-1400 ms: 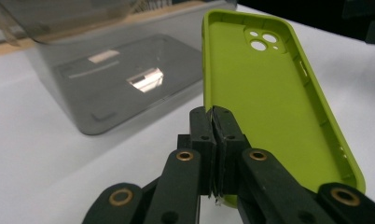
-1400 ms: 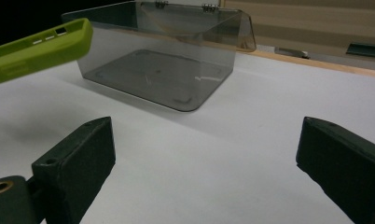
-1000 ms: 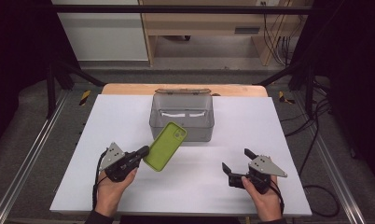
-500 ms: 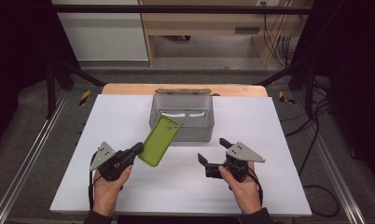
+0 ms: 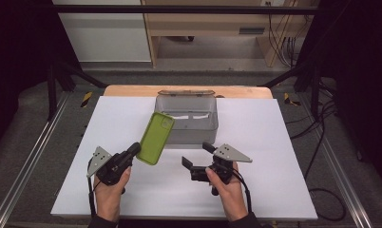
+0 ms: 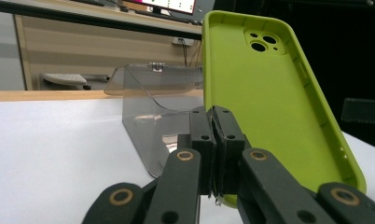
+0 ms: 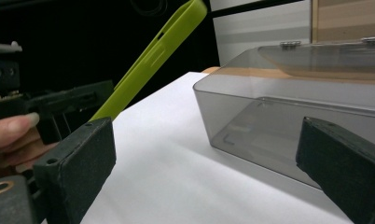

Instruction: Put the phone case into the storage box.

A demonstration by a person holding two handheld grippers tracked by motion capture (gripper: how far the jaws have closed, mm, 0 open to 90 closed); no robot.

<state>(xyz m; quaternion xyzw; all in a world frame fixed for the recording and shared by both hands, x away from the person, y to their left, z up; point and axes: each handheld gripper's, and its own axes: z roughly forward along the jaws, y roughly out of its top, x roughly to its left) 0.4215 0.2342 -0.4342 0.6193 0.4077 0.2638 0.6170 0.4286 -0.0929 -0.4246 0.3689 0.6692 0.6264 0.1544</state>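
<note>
A lime green phone case (image 5: 156, 137) is held up off the white table, tilted, with my left gripper (image 5: 133, 151) shut on its lower edge. In the left gripper view the case (image 6: 265, 98) stands upright, its hollow side and camera cutout toward the camera, clamped at the gripper (image 6: 213, 121). My right gripper (image 5: 197, 156) stands open a little to the right of the case, jaws wide apart and turned left toward it. The right gripper view shows the case's edge (image 7: 148, 60) slanting up at the left. A clear grey plastic box (image 5: 186, 118) sits behind both grippers.
The box (image 7: 288, 121) has its lid hinged open at the back and something pale and flat on its floor. The white tabletop (image 5: 274, 142) has free room to the left and right of the box. Metal rails and cables run along the table's sides.
My right gripper has moved left toward the middle and turned its open jaws toward the case. The left gripper drew slightly left and back, still holding the case.
</note>
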